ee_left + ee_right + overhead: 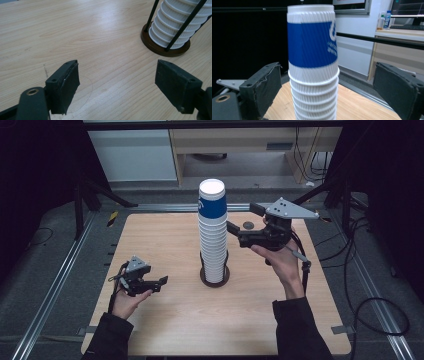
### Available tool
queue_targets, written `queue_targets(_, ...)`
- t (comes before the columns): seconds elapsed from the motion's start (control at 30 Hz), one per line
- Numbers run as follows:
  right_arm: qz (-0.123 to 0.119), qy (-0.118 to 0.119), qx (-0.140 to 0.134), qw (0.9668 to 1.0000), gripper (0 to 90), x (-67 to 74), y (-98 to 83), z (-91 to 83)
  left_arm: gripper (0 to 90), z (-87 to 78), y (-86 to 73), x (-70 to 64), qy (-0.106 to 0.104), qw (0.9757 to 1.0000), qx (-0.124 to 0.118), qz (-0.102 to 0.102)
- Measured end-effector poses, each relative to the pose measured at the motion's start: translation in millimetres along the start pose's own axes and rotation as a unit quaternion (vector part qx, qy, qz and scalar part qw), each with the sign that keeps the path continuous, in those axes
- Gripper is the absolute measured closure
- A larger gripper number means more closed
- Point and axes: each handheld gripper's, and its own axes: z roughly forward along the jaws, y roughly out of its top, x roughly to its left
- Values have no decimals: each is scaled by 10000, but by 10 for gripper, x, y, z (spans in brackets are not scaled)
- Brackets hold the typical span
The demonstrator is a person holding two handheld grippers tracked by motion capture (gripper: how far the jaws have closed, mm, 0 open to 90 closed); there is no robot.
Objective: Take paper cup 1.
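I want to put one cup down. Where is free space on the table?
Bare table lies between the left gripper and the cup stack, and along the near edge. It is crowded right of the stack, where the right gripper hangs with open jaws.

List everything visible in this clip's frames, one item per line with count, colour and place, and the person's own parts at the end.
stack of paper cups: one tall stack, upside down, white ribbed, top cup with a blue band, middle of the table
cup holder base: one, dark brown round, with thin black upright rods, under the stack
table: one, light wood, centre of the high view
small round disc: one, dark, far side of the table behind the right gripper
left gripper: one, black, jaws open over bare table, near left of the stack
right gripper: one, black, jaws open either side of the stack's top, not touching
hands and sleeves: two, dark sleeves, bottom of the high view
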Motion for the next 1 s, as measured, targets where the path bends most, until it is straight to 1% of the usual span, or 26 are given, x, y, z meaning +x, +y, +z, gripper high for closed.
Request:
queue_targets(0.13,-28,51,-4,10000,80,34,48,62,190,5,-1,-4,-8,10000,11,12)
queue_targets(0.2,-69,88,-3,9999,79,71,84,129,190,8,-2,-8,-3,10000,14,17)
queue_targets(0.23,-69,88,-3,9999,79,71,84,129,190,10,-2,-9,-8,10000,18,18)
queue_targets(0.27,-68,127,-23,9999,78,86,105,173,190,14,-3,-12,-9,10000,22,19)
queue_targets(0.37,-48,175,-19,9998,78,103,123,221,190,16,-3,-12,-17,10000,36,37)
queue_targets(0.5,-66,169,27,9998,75,127,149,321,190,24,-8,-13,-25,10000,51,25)
queue_targets(0.53,-46,169,42,9998,74,132,156,370,190,27,-8,-15,-27,10000,62,22)
queue_targets(0.57,-46,169,42,9998,74,132,156,370,190,27,-8,-15,-27,10000,62,22)
queue_targets(0.6,-36,164,56,9998,75,136,158,424,190,31,-10,-19,-33,10000,71,18)
queue_targets(0.73,-5,157,71,9999,75,140,146,534,190,35,-11,-23,-43,10000,78,28)
queue_targets(1.0,-11,131,162,9998,83,159,113,679,190,44,-17,-23,-69,9999,92,23)
